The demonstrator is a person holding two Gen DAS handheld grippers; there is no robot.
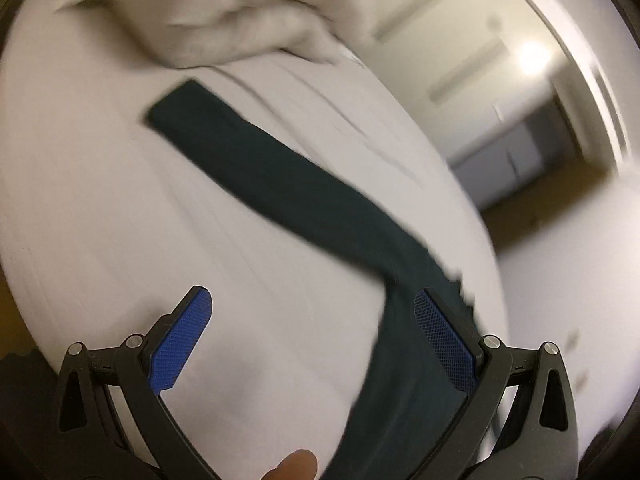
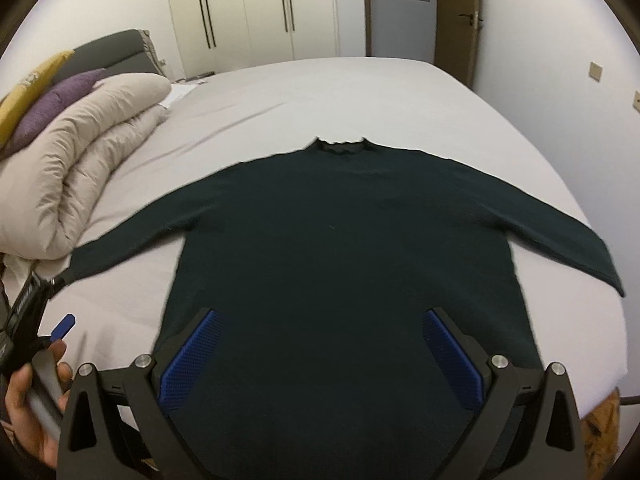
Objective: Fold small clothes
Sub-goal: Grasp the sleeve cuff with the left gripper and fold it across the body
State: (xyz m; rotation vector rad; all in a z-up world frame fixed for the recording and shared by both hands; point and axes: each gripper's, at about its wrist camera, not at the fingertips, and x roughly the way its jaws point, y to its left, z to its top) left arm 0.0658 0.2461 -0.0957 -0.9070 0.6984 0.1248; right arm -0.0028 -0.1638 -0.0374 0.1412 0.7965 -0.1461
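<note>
A dark sweater (image 2: 344, 248) lies flat on the bed (image 2: 360, 92), collar toward the far edge, hem at the near edge, both sleeves spread sideways. The right gripper (image 2: 320, 354) hovers over the hem and the left gripper (image 1: 312, 340) near the left sleeve (image 1: 256, 172), both spread wide and empty. Likely risk: a shallow pinch catching one knit layer, dragging the body askew toward the rolled duvet (image 2: 80, 152).
</note>
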